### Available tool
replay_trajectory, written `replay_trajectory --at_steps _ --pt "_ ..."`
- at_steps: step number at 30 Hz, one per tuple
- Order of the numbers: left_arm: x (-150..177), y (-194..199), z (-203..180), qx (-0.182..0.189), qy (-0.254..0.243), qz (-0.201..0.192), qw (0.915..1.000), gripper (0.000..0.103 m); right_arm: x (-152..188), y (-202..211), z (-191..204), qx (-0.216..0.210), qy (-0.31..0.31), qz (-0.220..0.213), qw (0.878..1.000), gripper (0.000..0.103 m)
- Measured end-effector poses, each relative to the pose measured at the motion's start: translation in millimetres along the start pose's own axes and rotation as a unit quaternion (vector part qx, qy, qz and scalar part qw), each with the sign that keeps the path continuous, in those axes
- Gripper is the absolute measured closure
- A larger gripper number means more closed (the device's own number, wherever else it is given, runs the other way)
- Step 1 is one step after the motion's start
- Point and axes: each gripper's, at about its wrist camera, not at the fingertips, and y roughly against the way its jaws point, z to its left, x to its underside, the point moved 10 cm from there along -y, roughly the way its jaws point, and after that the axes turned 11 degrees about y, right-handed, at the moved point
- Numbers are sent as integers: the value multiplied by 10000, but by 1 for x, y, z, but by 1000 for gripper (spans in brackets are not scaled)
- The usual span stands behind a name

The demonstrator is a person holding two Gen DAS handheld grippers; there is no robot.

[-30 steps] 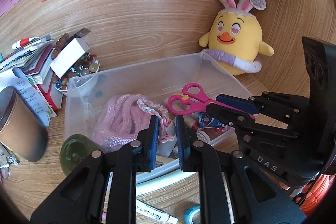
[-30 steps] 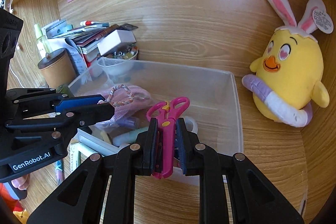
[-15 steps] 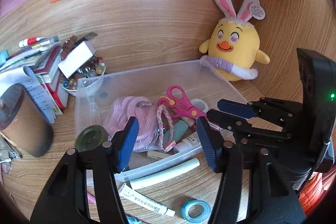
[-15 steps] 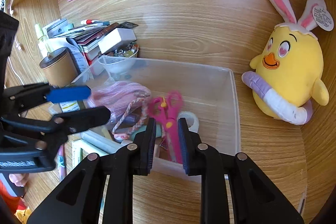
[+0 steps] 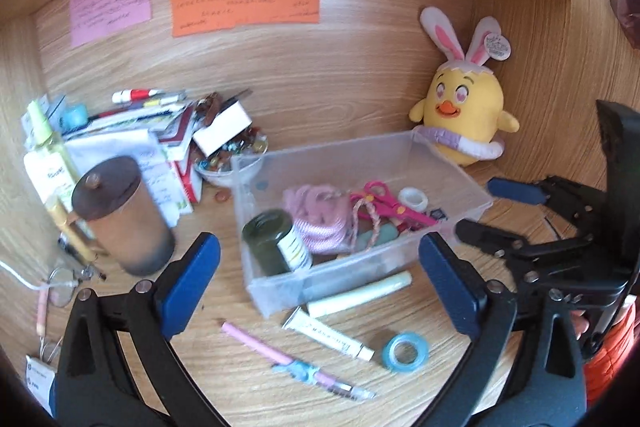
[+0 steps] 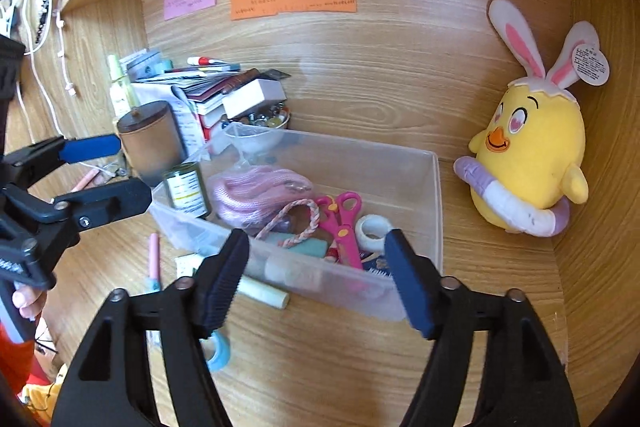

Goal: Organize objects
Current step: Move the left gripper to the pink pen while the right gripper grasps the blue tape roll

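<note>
A clear plastic bin (image 5: pixel 472 193) (image 6: pixel 434 187) sits on the wooden desk. In it lie pink scissors (image 5: pixel 384 205) (image 6: pixel 342 225), a pink rope bundle (image 5: pixel 320 215) (image 6: pixel 256 193), a dark green jar (image 5: pixel 276 241) (image 6: pixel 186 189) and a white tape roll (image 5: pixel 414 198) (image 6: pixel 374 227). My left gripper (image 5: pixel 320 277) is open and empty, back from the bin's near side. My right gripper (image 6: pixel 318 279) is open and empty, just in front of the bin; it also shows in the left wrist view (image 5: pixel 492 211).
Loose on the desk lie a pale green stick (image 5: pixel 360 293), a white tube (image 5: pixel 328 333), a blue tape ring (image 5: pixel 405 351) and a pink pen (image 5: pixel 280 359). A brown lidded cup (image 5: pixel 124 215), a paper stack (image 5: pixel 132 131) and a yellow plush chick (image 5: pixel 464 115) (image 6: pixel 532 163) stand around.
My right gripper let go of the pink scissors, which now lie in the bin. Both grippers opened wide and drew back from the bin. The green jar now lies inside the bin.
</note>
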Motion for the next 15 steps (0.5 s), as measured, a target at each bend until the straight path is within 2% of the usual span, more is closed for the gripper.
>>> replay_trajectory --at_steps 4,11,15 --pt "21 -5 18 -157 40 257 9995 2 8 4 8 -67 2 32 10000 32" --pt "72 -30 36 -297 98 1070 9938 2 32 0 28 -151 29 244 9996 29" --pt "88 -36 38 -372 176 1206 9918 2 50 -9 45 -224 198 498 9983 29"
